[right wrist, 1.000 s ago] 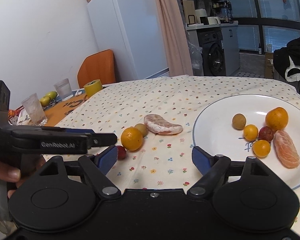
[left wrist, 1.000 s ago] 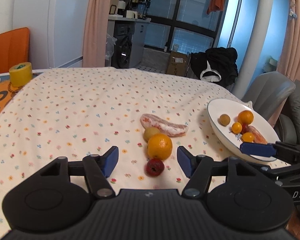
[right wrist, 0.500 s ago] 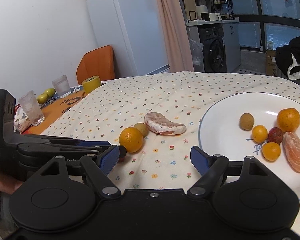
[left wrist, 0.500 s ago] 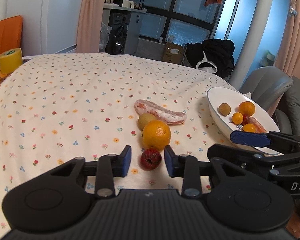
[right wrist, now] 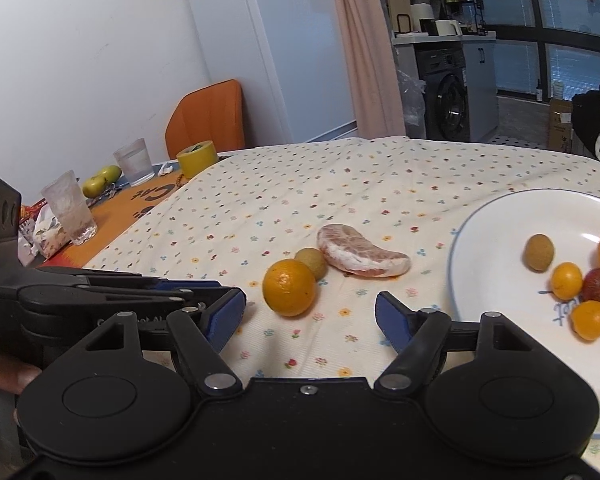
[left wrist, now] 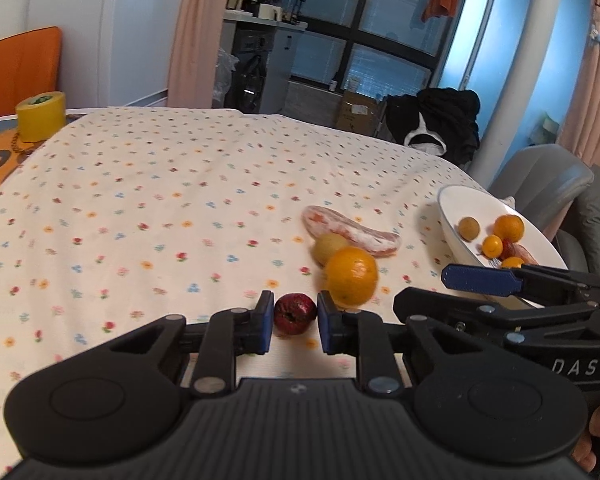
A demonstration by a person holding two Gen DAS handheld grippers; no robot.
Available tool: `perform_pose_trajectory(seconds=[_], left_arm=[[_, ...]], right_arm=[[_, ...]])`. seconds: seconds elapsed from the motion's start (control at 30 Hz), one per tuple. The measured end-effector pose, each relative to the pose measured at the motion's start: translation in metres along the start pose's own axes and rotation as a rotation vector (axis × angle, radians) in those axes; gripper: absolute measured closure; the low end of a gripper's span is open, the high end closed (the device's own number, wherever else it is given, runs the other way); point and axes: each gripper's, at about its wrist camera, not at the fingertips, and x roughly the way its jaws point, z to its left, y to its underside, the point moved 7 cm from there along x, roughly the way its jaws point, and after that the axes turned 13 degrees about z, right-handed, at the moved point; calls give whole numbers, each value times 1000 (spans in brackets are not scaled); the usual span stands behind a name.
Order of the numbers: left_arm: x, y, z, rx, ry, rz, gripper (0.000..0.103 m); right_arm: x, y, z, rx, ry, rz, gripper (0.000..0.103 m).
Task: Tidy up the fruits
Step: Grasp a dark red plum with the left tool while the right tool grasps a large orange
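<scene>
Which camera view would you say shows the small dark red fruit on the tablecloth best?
The left wrist view: the dark red fruit sits unobstructed between the left hand-held gripper pads. In the right wrist view it is hidden behind that hand-held gripper.

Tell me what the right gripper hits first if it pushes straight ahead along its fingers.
Probably nothing soon: the open right gripper points at bare tablecloth between the orange and the plate. Depth is uncertain.

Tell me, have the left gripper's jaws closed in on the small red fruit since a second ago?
Yes. The left gripper has narrowed from wide open until its jaws flank the small red fruit, just short of the orange.
</scene>
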Motion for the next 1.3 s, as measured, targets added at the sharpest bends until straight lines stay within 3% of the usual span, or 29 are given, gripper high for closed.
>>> perform_pose_trajectory(seconds=[0.67, 0.83, 0.9, 1.3], left_arm=[[-23, 1, 38, -76, -39, -33, 82], [-25, 2, 40, -79, -39, -35, 82], [-26, 1, 39, -78, -38, -37, 82], [-30, 0, 23, -55, -26, -45, 82]], right_arm=[[33, -9, 25, -36, -22, 43, 38], [37, -9, 24, -33, -9, 53, 49], [37, -8, 21, -28, 3, 55, 67], [18, -5, 12, -10, 12, 28, 68]])
